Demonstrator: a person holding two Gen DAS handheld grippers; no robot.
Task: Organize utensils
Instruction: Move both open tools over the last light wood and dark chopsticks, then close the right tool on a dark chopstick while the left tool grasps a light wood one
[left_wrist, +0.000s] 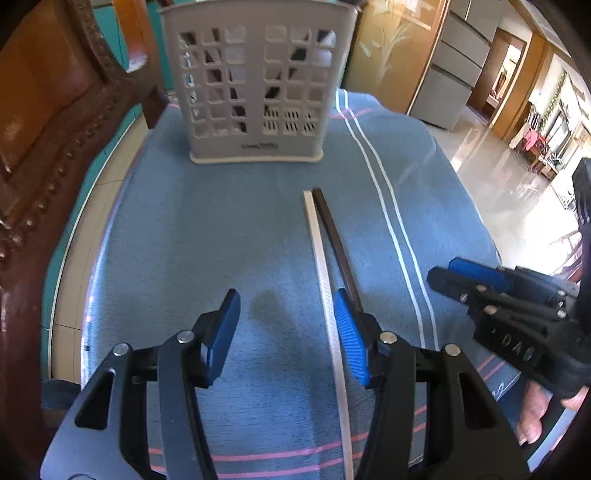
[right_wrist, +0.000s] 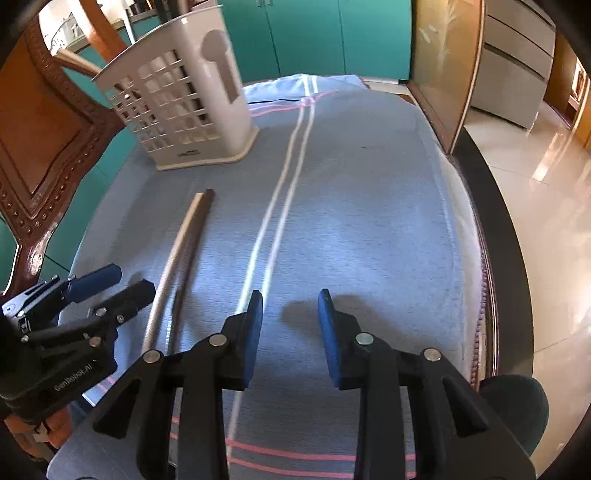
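While right hand-held gripper (right_wrist: 290, 314) hangs wide open w/ nothing, left hand-held gripper (left_wrist: 286, 317) spreads wide over white chopstick (left_wrist: 325, 280).

Two chopsticks (left_wrist: 325, 280), one utensil basket (left_wrist: 255, 85)

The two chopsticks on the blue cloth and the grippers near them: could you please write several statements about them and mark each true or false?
1. The pale cream chopstick and the dark brown chopstick lie side by side on the blue striped cloth. True.
2. The left gripper is shut on a chopstick. False: it is open.
3. The white slotted plastic utensil holder stands upright. True.
4. The right gripper holds both chopsticks. False: it is open and empty.
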